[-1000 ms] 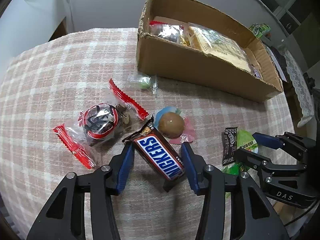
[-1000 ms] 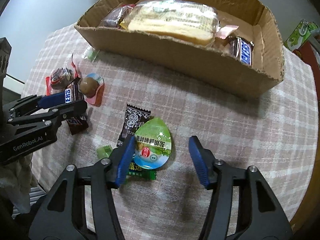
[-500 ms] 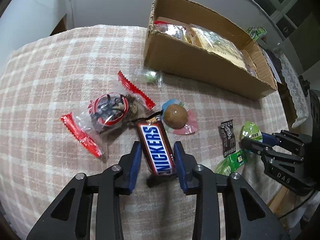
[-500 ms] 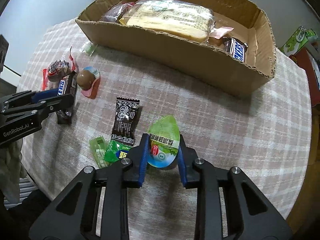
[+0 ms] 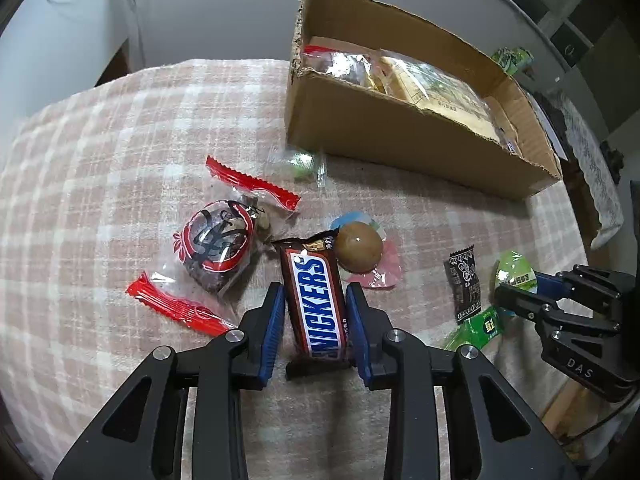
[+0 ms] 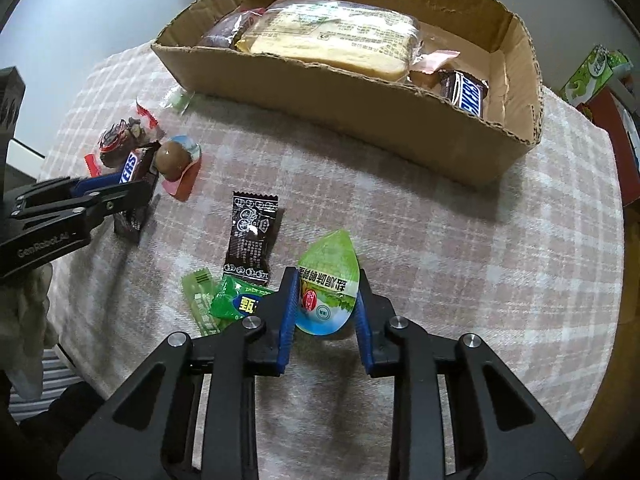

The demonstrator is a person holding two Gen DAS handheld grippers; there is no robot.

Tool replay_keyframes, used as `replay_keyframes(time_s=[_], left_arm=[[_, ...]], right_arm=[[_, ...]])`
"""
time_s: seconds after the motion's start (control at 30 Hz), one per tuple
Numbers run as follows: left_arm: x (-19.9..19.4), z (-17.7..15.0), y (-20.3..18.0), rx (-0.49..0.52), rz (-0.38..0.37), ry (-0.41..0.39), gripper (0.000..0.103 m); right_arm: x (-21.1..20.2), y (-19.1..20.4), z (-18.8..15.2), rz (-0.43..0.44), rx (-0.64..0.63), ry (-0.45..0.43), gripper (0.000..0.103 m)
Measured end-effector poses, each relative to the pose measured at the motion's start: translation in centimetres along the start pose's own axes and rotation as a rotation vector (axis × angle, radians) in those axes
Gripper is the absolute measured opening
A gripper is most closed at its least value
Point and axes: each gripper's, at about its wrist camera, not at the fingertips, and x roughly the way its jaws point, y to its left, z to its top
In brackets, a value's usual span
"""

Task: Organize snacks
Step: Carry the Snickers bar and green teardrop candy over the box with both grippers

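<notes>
Step in hand: pick-up, both sides at once. We have the left gripper (image 5: 315,322) clenched on the Snickers bar (image 5: 318,306), low centre of the left wrist view; its jaws have just closed, and the pads press both long edges. We have the right gripper (image 6: 326,304) clenched on the green leaf-shaped jelly cup (image 6: 327,286), lower centre of the right wrist view; those jaws too have just closed, cup pinched between them. Both items look barely off the checked tablecloth (image 6: 460,220), if at all; we cannot tell.

Next move, as we judge it: lift each snack clear, carry it toward the cardboard box (image 6: 360,96) at the top of the frame, pass over the torn front wall and let go inside. The free floor lies at the box's right end.

Count, loose on the cloth:
- red-ended clear packet (image 5: 218,246), one, left of the held bar
- brown ball sweet on pink wrapper (image 5: 360,248), one, touching the bar's upper right
- small clear sachet with green content (image 5: 302,162), one, just before the box
- black sachet (image 6: 250,240), one
- green wrappers (image 6: 224,300), two, overlapping, left of the held cup

Count, in the box:
- large bread packet (image 6: 332,36), one
- second Snickers bar (image 6: 464,92), one
- dark packet (image 6: 224,32) at the left end, one; small pieces beside the bread, number unclear.
</notes>
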Motion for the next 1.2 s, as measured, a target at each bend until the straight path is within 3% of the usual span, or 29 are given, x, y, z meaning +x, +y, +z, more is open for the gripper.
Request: replay_keyframes(time_s=[0.5,0.77,1.2], left_arm=[[-4.3,-0.5,0.3,0.006,-0.034,-0.086,0.026],[-7.1,2.4,-0.9,0.051,-0.071,-0.169,0.026],[-7.3,8.1,-1.8,0.091,-0.042,-0.222,0.026]], right_arm=[[-3.7,-0.9,-0.1,0.03,0.027,-0.072,0.027],[-7.2,-1.9,0.9,0.035,0.047,-0.145,0.027],[-10.0,-4.7,6.2,-0.002,0.072,-0.235,0.027]])
